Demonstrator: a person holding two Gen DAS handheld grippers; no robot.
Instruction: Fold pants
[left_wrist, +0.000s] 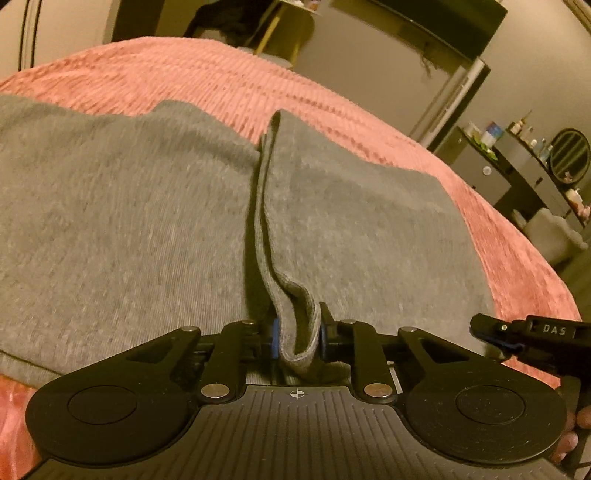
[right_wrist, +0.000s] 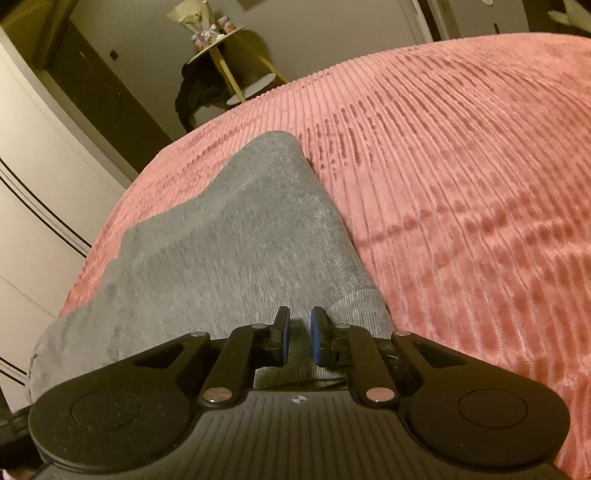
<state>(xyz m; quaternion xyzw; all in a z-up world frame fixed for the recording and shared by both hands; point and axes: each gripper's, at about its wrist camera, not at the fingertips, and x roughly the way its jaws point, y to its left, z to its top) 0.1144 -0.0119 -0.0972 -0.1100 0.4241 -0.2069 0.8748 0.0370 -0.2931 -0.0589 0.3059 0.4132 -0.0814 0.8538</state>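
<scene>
grey knit pants (left_wrist: 122, 206) lay spread on a pink ribbed bedspread (left_wrist: 207, 77), which covered the bed in both views. in the left wrist view the left gripper (left_wrist: 297, 334) was closed on a raised fold of the pants' edge: the cloth stood up in a ridge that ran away from the camera, and its thick hem looped between the two blue pads (left_wrist: 275, 338), which pressed it from either side. the rest of the pants lay flat to the left and right of that ridge, with the bedspread showing beyond and to the right.

at the right edge of that view the right gripper (left_wrist: 495, 334) reached in just above the cloth, with fingers of a hand (left_wrist: 570, 435) below it.

in the right wrist view the right gripper (right_wrist: 299, 338) pointed down at a narrower stretch of the pants (right_wrist: 236, 243), which ran away to a rounded end near the far side of the bed. its jaws stood narrow, with grey cloth between the blue pads (right_wrist: 317, 338); a small gap showed beside the cloth, so i could not tell if the pads truly pinched it.

beyond the bed stood a small round yellow-legged side table (right_wrist: 221, 40) and a pale wardrobe (right_wrist: 33, 177).
</scene>
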